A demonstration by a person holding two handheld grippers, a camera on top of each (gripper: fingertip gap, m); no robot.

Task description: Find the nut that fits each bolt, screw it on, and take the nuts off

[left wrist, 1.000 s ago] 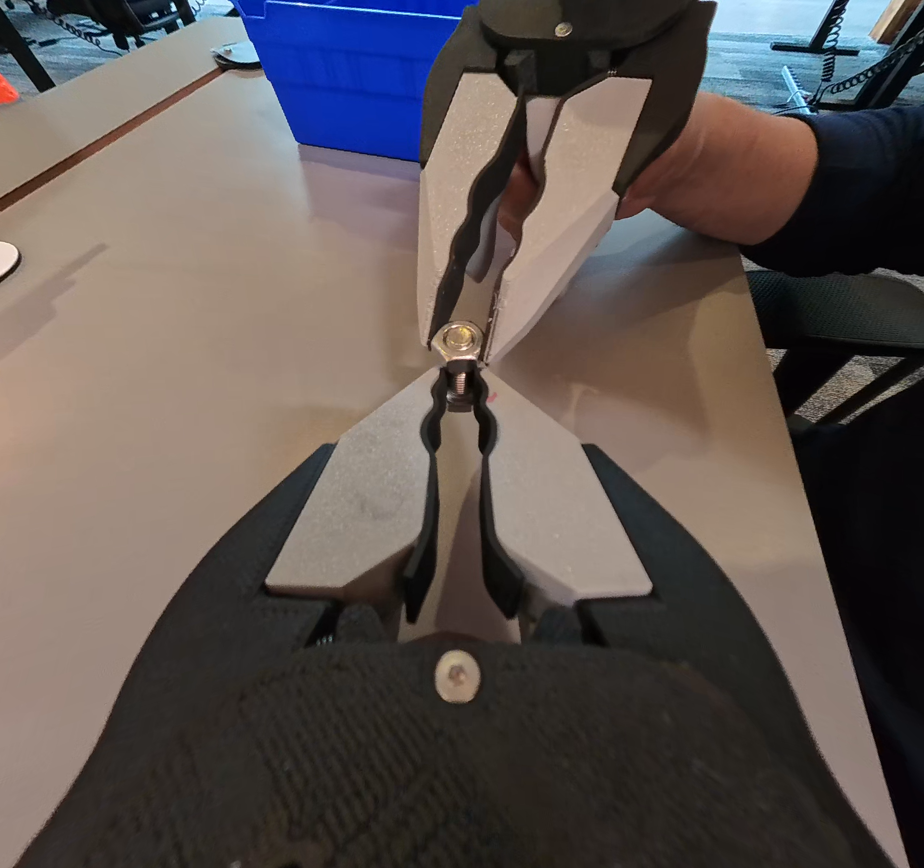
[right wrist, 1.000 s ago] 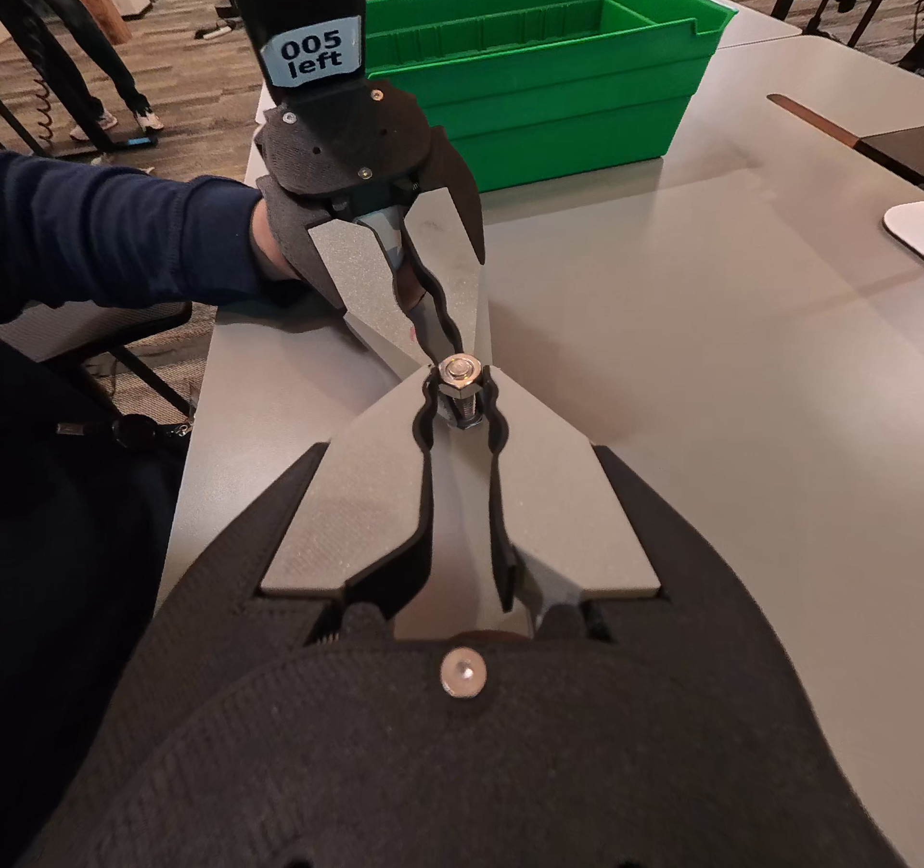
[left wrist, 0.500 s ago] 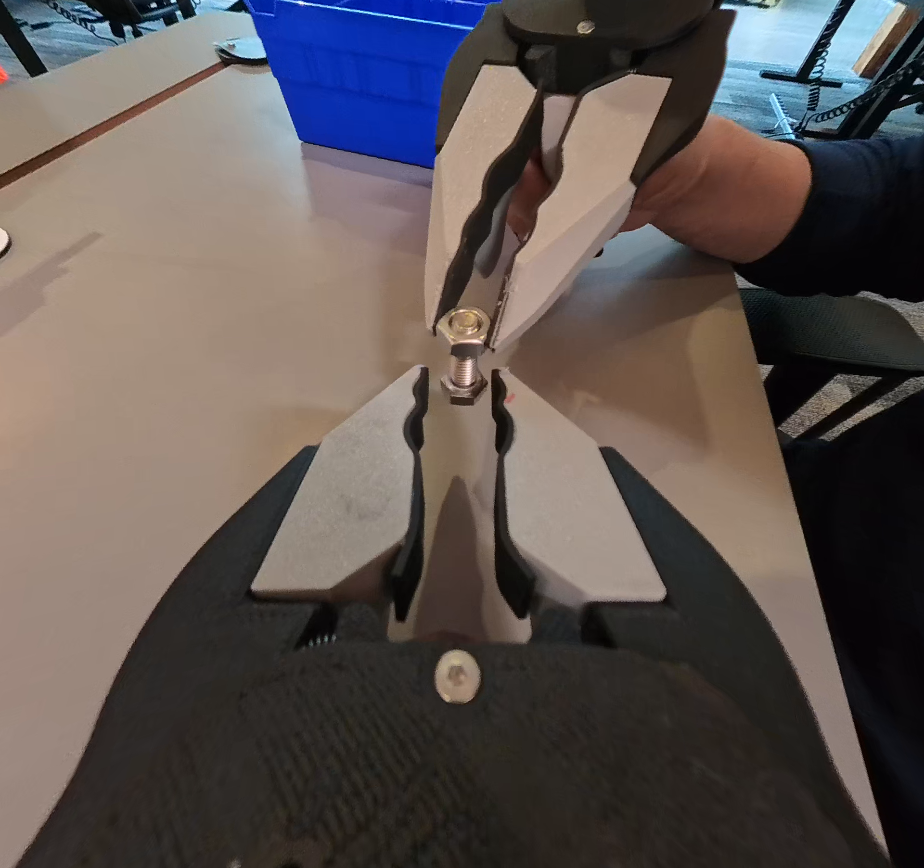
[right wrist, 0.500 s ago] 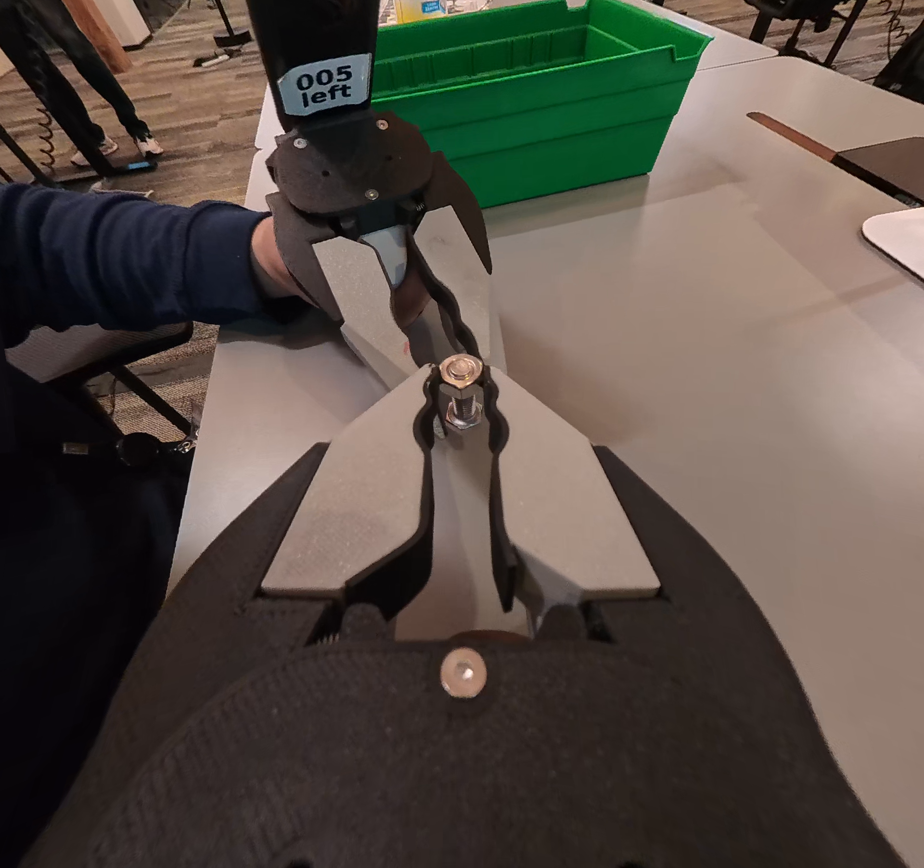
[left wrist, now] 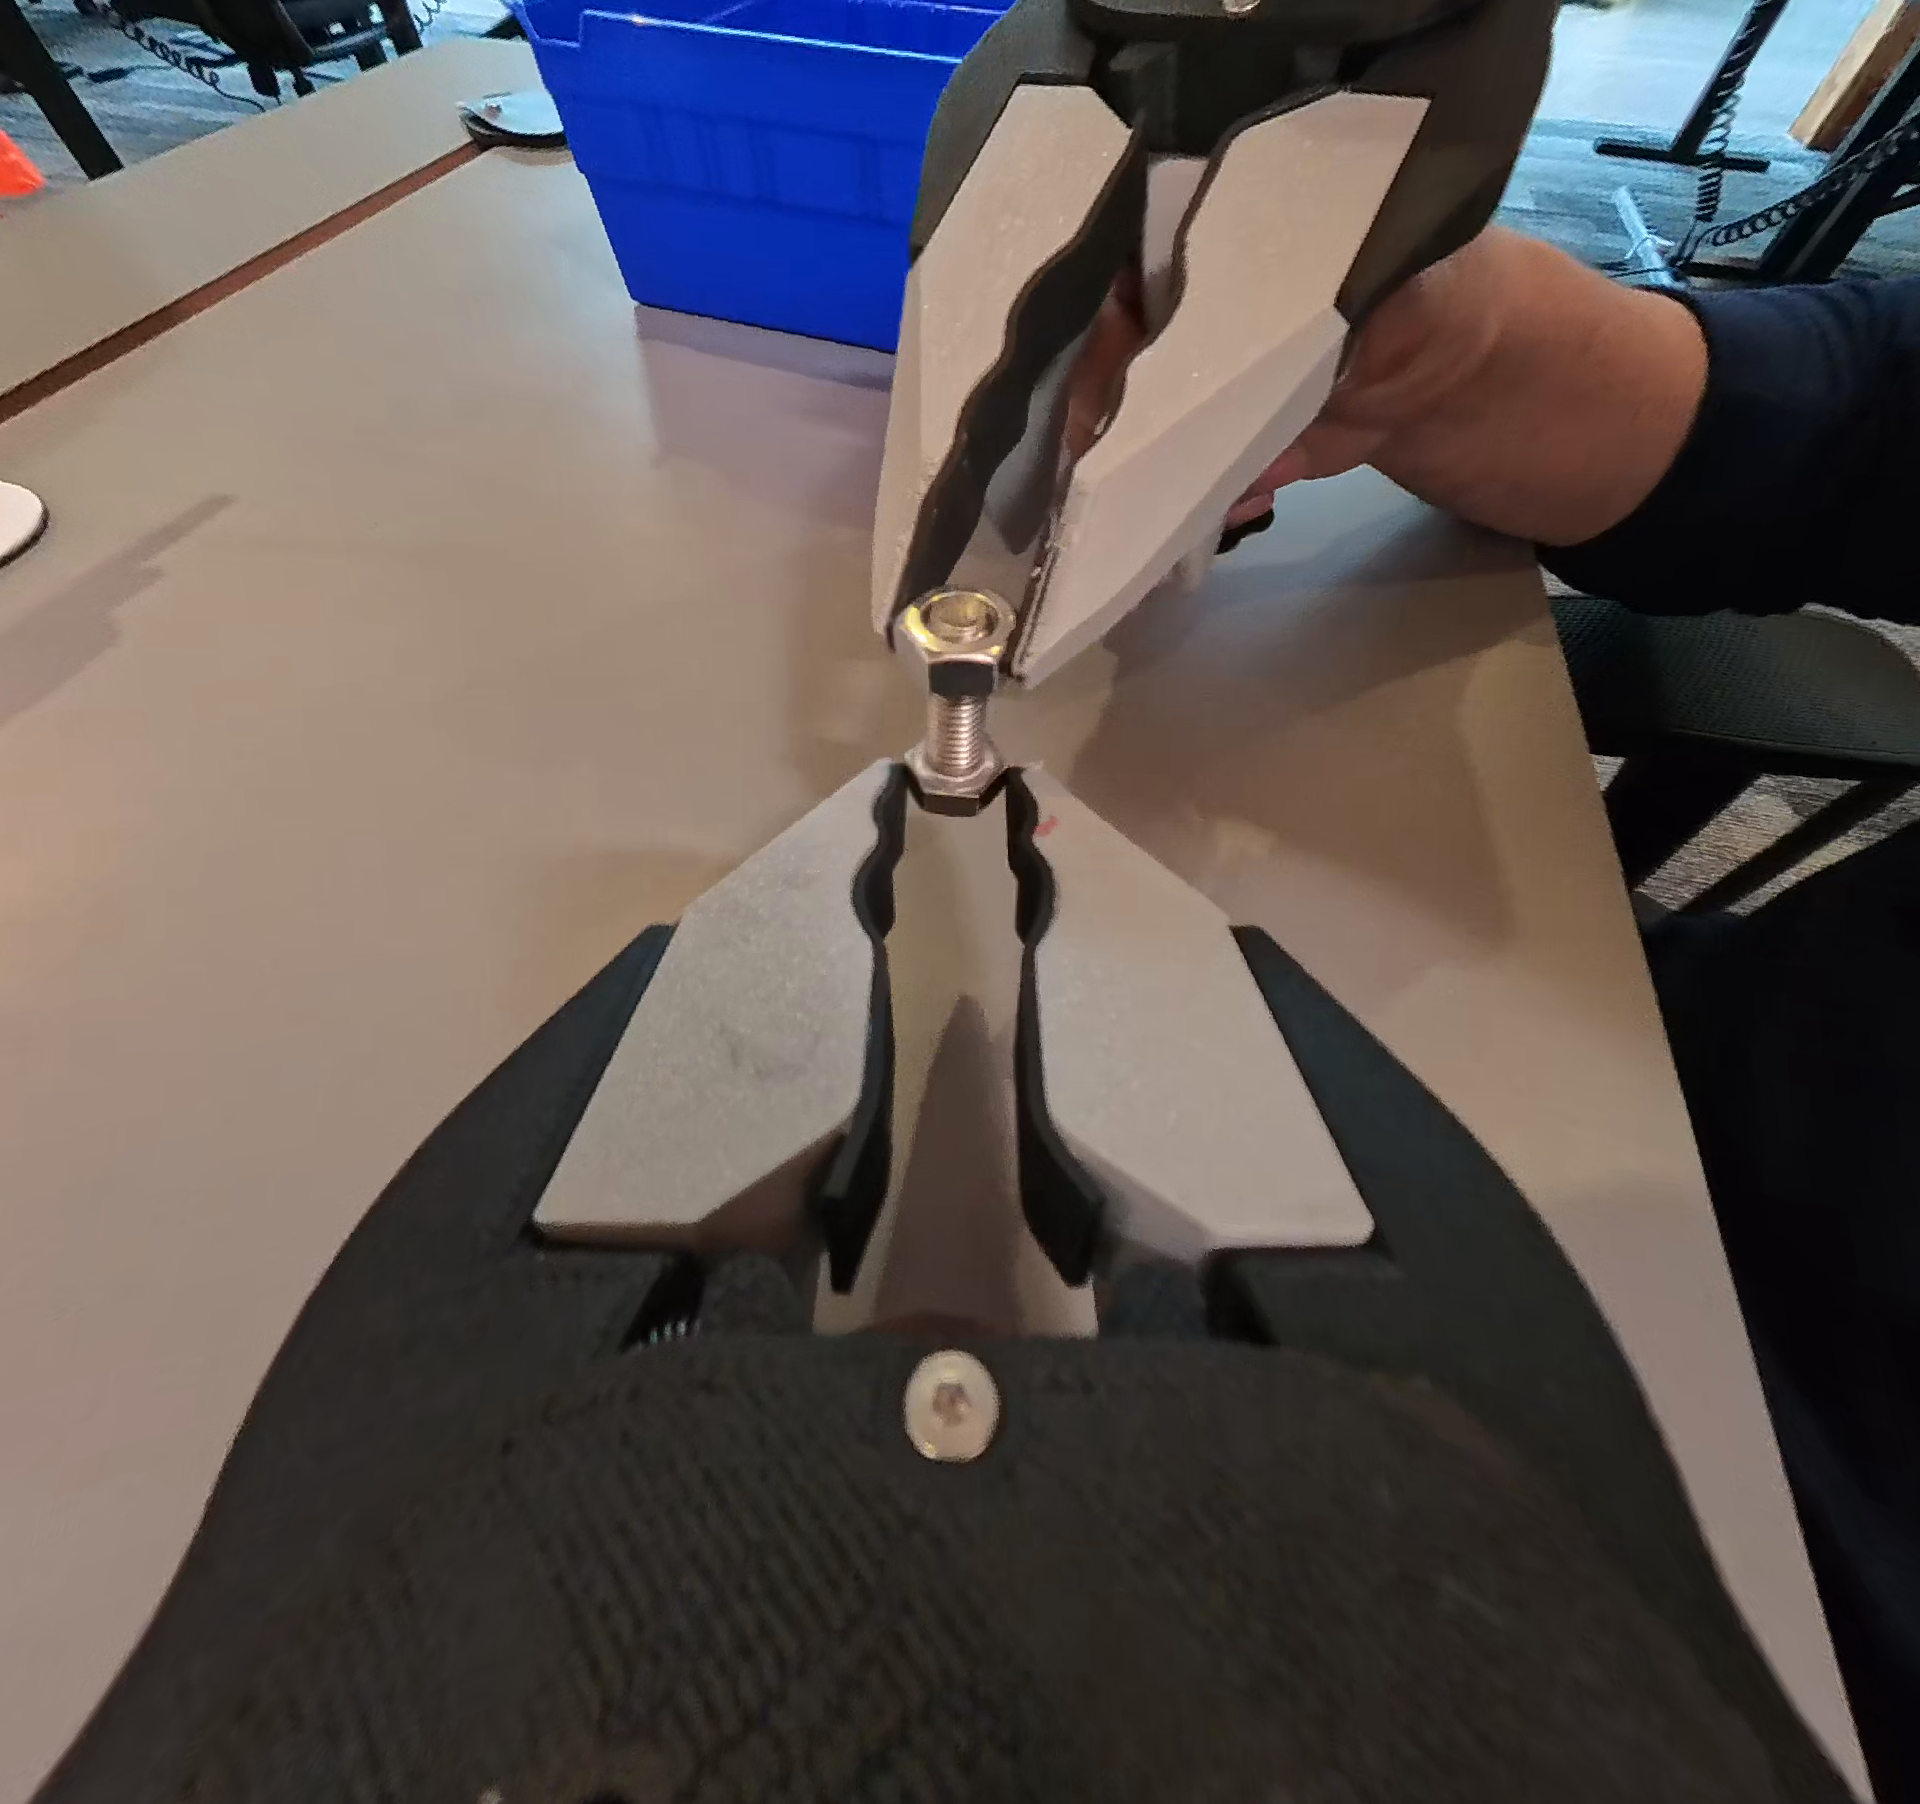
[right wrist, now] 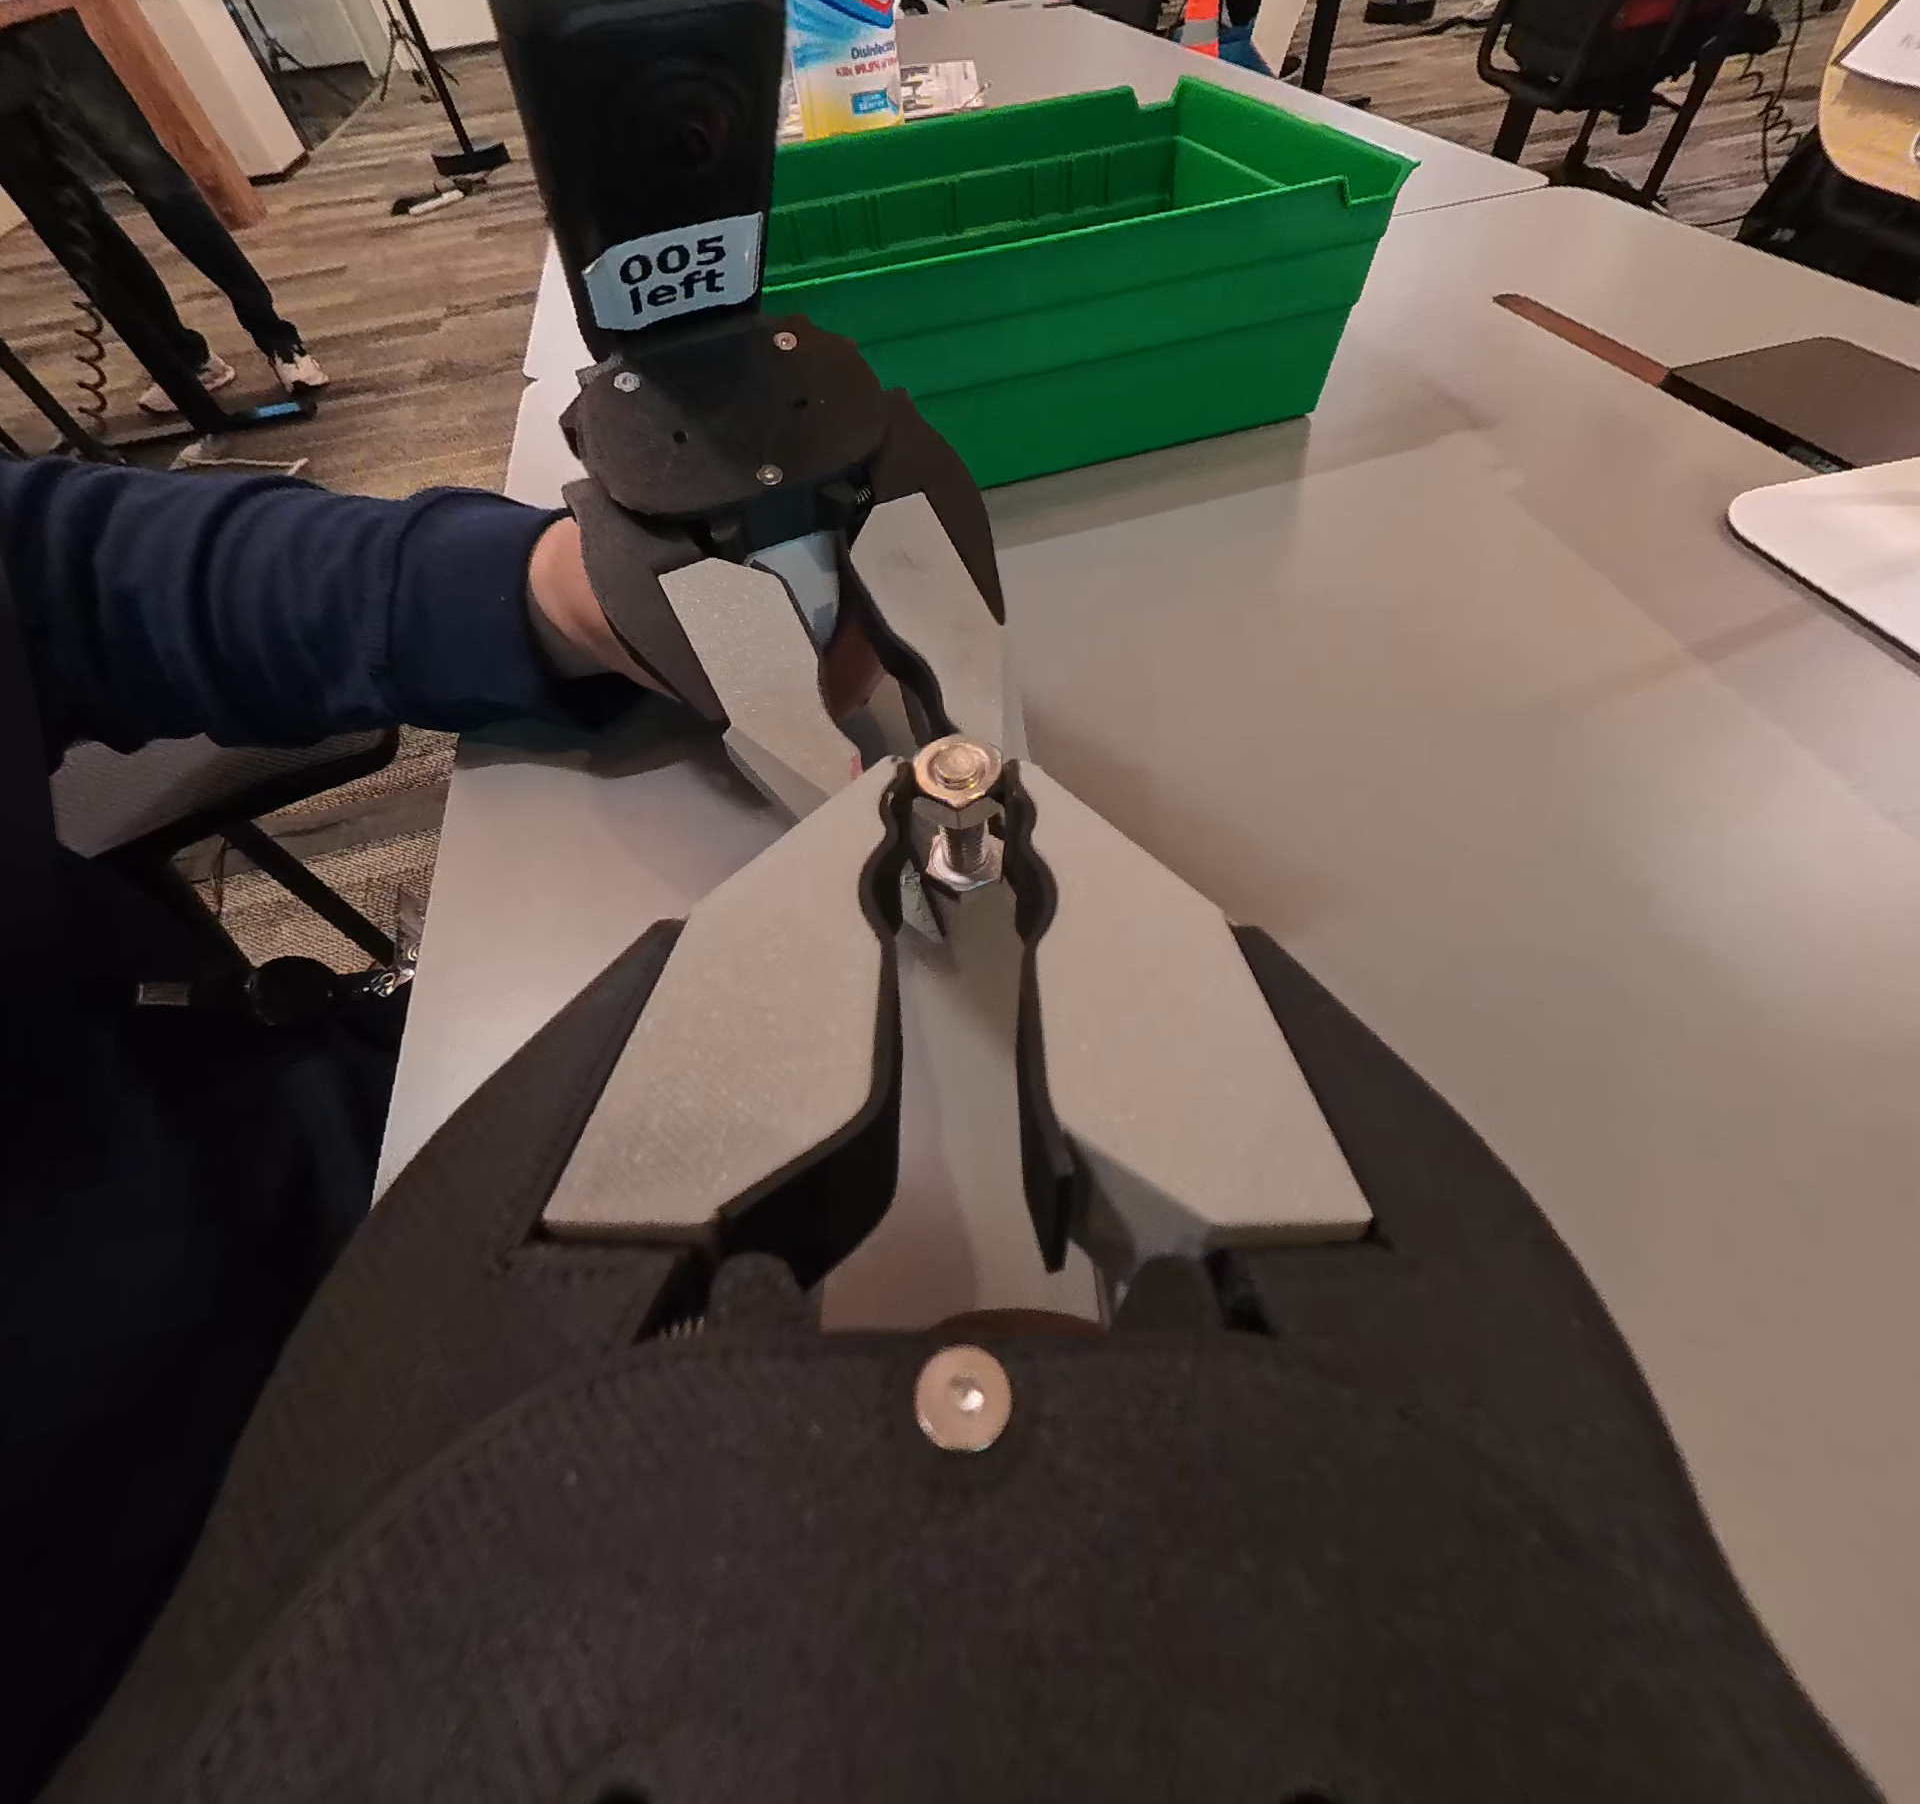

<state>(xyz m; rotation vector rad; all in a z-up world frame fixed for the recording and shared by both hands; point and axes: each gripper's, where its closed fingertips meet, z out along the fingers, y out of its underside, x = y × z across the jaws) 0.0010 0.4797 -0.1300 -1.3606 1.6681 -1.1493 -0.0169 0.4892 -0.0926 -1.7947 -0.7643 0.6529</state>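
Note:
A steel bolt (left wrist: 956, 731) stands upright above the grey table (left wrist: 416, 611), held between the two grippers. My right gripper (right wrist: 958, 793) is shut on the hex nut (right wrist: 961, 775) at the bolt's top end; the nut also shows in the left wrist view (left wrist: 956, 624). My left gripper (left wrist: 953, 798) is open. Its tips sit close on either side of the lower hex piece (left wrist: 954, 786), and I cannot tell whether they touch it. That lower piece also shows in the right wrist view (right wrist: 961, 863), between my right fingers. Bare thread shows between the two hex pieces.
A blue bin (left wrist: 758, 144) stands at the far side in the left wrist view. A green bin (right wrist: 1091, 320) with a cleaner bottle (right wrist: 842, 9) behind it shows in the right wrist view. A white pad (right wrist: 1849, 549) and a dark slab (right wrist: 1808, 393) lie at the right. Only a small space, under 4 cm, lies between the two pairs of fingers.
My left gripper let go of the bolt's lower end, opened and drew back, and has since narrowed around the lower hex piece. My right gripper has kept hold of the top nut.

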